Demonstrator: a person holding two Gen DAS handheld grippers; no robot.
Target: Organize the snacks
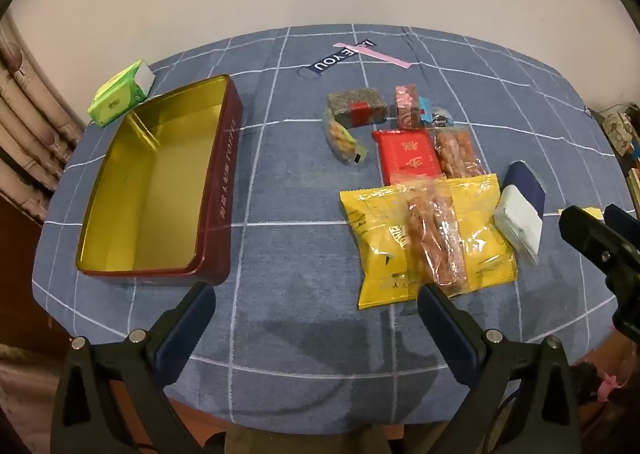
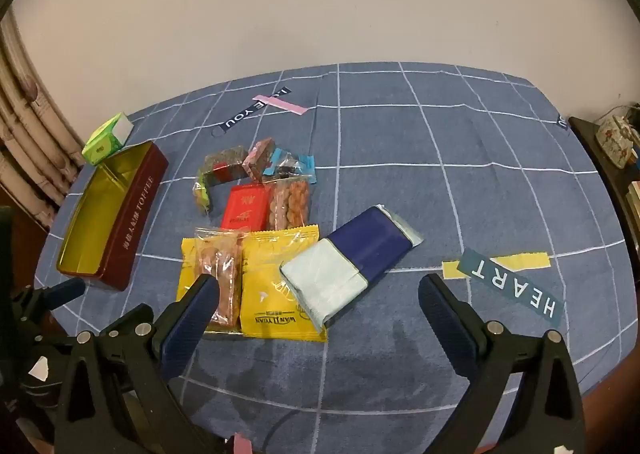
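Blue checked cloth (image 1: 304, 189) covers the table in front of you, running up to a plain pale wall at the far edge. Your left gripper (image 1: 316, 294) hangs over bare cloth with its jaws spread wide and nothing between them. Your right gripper (image 2: 320, 286) is likewise wide apart and empty, hovering at the near end of the snack pile.

On your left sits the open maroon tin (image 1: 160, 189), gold inside and with nothing in it, near the table's left edge. A green tissue pack (image 1: 120, 97) lies just behind it. A broad strip of bare cloth separates the tin from the snacks.

The snacks cluster to the right of that strip. Nearest you is a yellow packet (image 2: 276, 294), with a clear pack of brown sticks (image 2: 220, 278) lying over its left part and a blue-and-white packet (image 2: 352, 262) overlapping its right corner. Behind these lie a red packet (image 2: 246, 209), a clear bag of nuts (image 2: 288, 201) and several smaller sweets, too jumbled to sort out.

To the right of the pile the cloth is open, apart from a "HEART" label (image 2: 512, 282) printed over a yellow strip.

The near table edge is cut off by both grippers. Curtains at the far left and shelves at the far right are dim and distorted.
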